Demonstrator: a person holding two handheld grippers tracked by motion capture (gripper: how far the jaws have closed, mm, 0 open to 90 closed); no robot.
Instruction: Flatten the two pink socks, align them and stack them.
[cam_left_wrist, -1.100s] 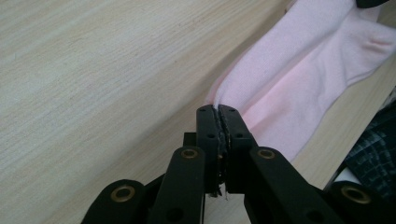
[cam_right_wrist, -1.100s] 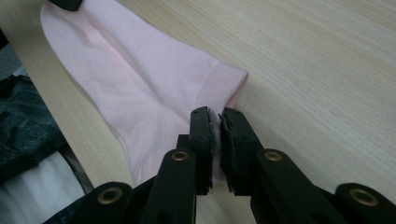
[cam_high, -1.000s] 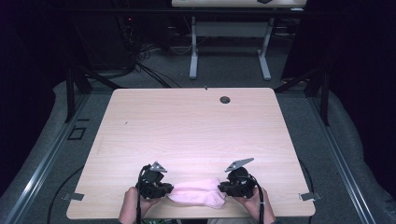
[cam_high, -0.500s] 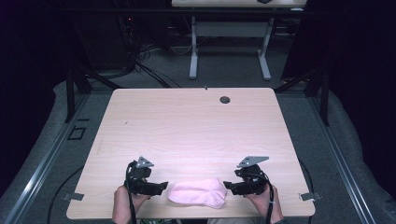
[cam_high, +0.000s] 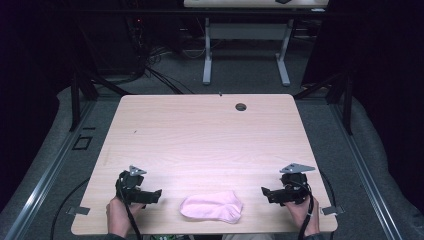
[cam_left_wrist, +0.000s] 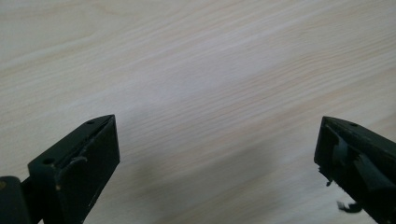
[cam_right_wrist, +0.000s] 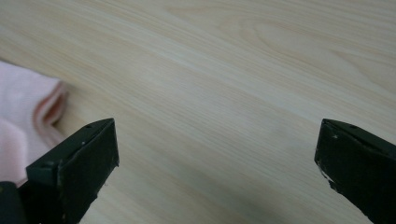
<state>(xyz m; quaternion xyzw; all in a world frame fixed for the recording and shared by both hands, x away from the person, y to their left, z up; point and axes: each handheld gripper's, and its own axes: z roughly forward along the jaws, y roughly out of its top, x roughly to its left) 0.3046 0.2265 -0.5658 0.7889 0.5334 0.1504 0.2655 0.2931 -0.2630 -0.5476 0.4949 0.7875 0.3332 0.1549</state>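
Note:
A folded pink sock lies flat near the front edge of the light wooden table, between my two grippers. My left gripper is held a short way to the sock's left, open, its jaws wide over bare wood. To the sock's right my right gripper is also open and apart from it. In the right gripper view the sock shows at the left edge with its cuff opening, beside the left jaw, and the gripper holds nothing.
A small dark grommet hole sits near the table's far edge. Beyond the table are grey floor, cables and another desk's white legs. Metal rails run along both sides.
Both grippers let go of the sock and drew apart sideways, left to the left and right to the right. The sock now lies free between them.

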